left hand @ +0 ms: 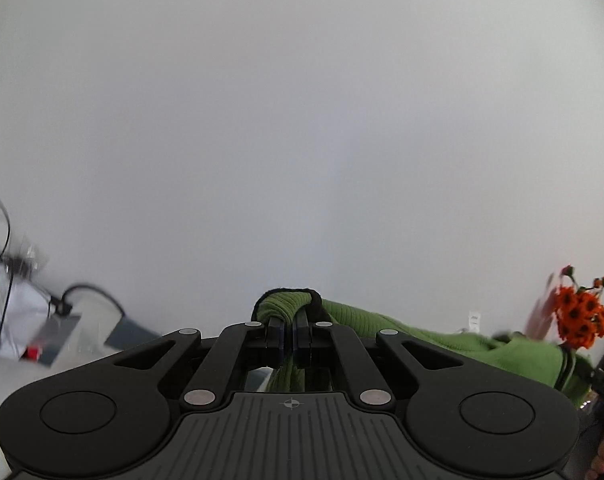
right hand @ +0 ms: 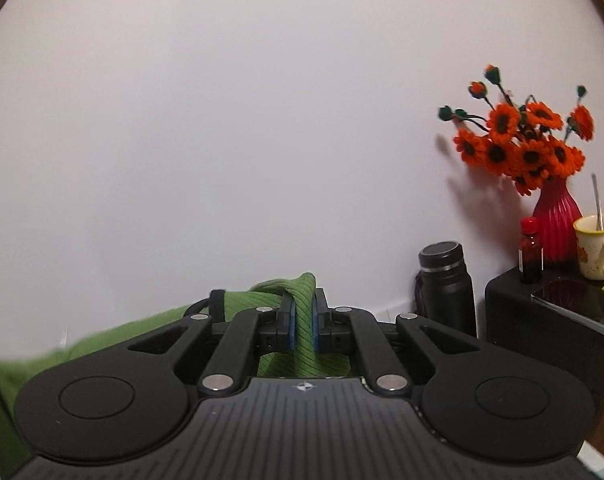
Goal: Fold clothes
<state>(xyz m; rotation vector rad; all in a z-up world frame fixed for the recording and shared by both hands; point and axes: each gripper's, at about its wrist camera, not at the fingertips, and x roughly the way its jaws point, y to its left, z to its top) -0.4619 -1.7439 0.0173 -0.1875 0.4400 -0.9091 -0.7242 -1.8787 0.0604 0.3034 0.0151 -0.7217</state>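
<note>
Holding a green ribbed garment [left hand: 362, 320] up in the air, the person has both claws raised toward the plain white wall [left hand: 302, 120]. The left claw [left hand: 287, 336] is pressed together on a bunched edge of the cloth, where a black trim runs over the top of the fold. The right claw [right hand: 302, 328] pinches another part of the same garment [right hand: 304, 320], and a thick strip of the fabric passes between its blue pads [right hand: 289, 326]. In the left view the cloth stretches away to the right toward the other claw, so it hangs between the 2 grips, above whatever surface lies below; that surface is not visible under it.

At the far right stand a red vase [right hand: 556, 220] with orange flowers [right hand: 522, 144], a black flask [right hand: 446, 284], a small red bottle [right hand: 530, 252] and a cream mug [right hand: 598, 246] with a spoon in it. At the left are cables [left hand: 6, 280] and some blurred items.

I judge the task to be at an early or middle step: the garment is lifted and spread, but no finished fold can be seen. Laying it flat and folding it are probably left to do.
</note>
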